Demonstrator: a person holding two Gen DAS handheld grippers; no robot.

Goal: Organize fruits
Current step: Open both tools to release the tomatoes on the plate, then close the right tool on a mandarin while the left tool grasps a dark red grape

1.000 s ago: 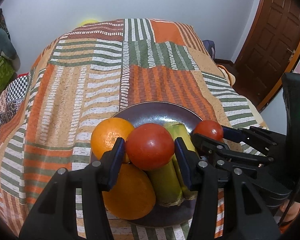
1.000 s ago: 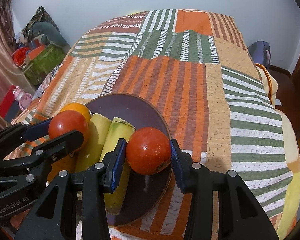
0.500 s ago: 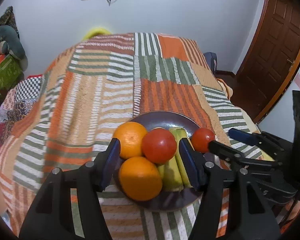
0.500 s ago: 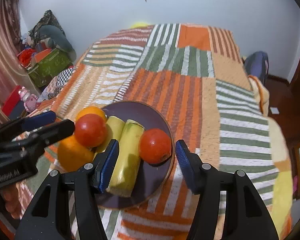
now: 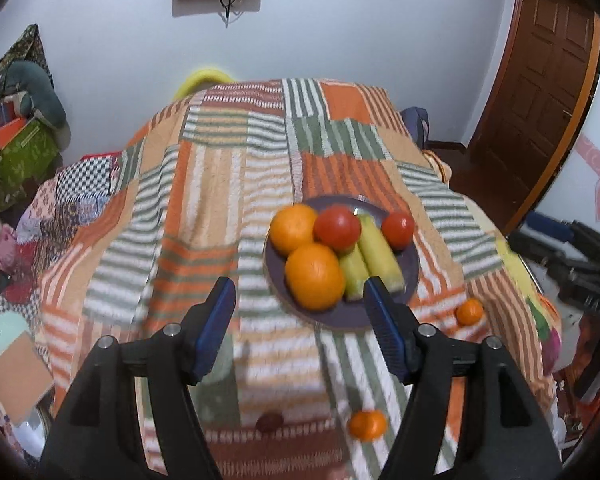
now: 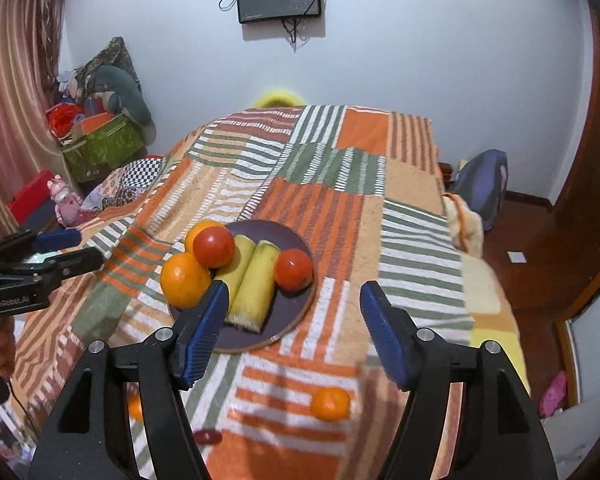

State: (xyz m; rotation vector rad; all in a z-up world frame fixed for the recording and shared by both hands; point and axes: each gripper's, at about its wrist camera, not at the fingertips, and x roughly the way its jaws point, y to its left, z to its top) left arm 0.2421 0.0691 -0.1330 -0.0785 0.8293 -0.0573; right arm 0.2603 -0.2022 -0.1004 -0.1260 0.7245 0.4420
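Purple plate [image 6: 296, 320] on striped blanket [image 6: 340, 208] — oranges at nine o'clock, tomato [image 6: 293, 269] at three, left gripper [image 5: 300, 326] and right gripper [image 6: 292, 328] both empty, jaws opening.

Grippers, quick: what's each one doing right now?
Left gripper: jaws opening, nothing between them.
Right gripper: jaws opening, nothing between them.

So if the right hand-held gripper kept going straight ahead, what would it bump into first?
Probably the striped patchwork blanket just right of the dark round plate. The right hand-held gripper, jaws opening and empty, might graze the rim; depth is unclear.
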